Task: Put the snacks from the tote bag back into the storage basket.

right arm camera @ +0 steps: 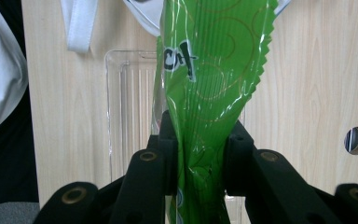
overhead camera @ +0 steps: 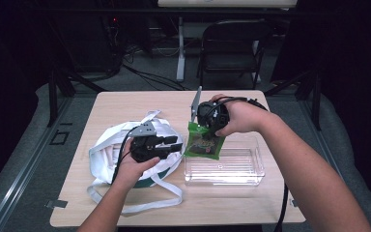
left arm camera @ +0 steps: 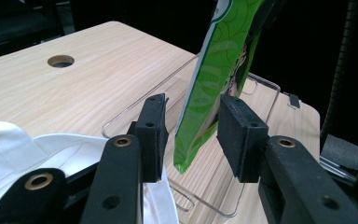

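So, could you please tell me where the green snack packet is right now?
In the high view the green snack packet hangs from the right claw at table centre, over the clear plastic tray's left end, beside the white bag.

A green packet (overhead camera: 204, 143) with swirl pattern, a white bag (overhead camera: 110, 145), a clear tray (overhead camera: 232, 170), pale wood-grain table (overhead camera: 125, 104).

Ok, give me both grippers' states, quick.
Left gripper: open; the green snack packet hangs between its pads, untouched.
Right gripper: shut on the green snack packet, above the clear plastic tray.
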The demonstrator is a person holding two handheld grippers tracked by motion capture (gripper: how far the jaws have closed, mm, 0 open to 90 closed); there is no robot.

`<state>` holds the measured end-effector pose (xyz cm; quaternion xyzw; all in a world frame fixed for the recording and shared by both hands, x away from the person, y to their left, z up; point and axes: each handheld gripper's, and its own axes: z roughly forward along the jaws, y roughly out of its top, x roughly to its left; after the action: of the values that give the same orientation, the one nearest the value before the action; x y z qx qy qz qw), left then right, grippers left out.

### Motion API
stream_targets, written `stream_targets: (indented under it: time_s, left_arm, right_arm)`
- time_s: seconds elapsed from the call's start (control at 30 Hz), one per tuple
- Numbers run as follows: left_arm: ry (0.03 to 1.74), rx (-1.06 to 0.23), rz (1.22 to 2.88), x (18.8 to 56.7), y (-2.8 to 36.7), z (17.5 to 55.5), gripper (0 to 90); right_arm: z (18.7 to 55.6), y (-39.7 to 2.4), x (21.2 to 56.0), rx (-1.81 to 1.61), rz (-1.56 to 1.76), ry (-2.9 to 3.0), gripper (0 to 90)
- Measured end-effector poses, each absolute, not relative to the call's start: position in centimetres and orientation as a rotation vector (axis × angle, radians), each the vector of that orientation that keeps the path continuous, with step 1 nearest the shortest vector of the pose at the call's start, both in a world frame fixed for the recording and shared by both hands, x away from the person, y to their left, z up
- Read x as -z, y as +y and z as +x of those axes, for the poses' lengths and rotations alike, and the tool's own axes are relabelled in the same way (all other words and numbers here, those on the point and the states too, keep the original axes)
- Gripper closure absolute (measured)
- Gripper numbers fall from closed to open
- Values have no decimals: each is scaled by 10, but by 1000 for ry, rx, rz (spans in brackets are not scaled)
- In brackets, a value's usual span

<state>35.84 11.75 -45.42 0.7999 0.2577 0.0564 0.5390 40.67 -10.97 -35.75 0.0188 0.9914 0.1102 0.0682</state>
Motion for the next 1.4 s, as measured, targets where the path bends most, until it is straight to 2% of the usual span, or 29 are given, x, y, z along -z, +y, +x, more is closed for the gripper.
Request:
stream_targets:
  time_s: [0.7, 1.4]
  left_arm:
    - [716, -226, 1915, 452, 134, 363, 618]
    - [754, -242, 1889, 451, 146, 366, 619]
  right_arm:
    - [422, -114, 367, -263, 96, 2966, 736]
    - [439, -122, 386, -212, 128, 2947, 735]
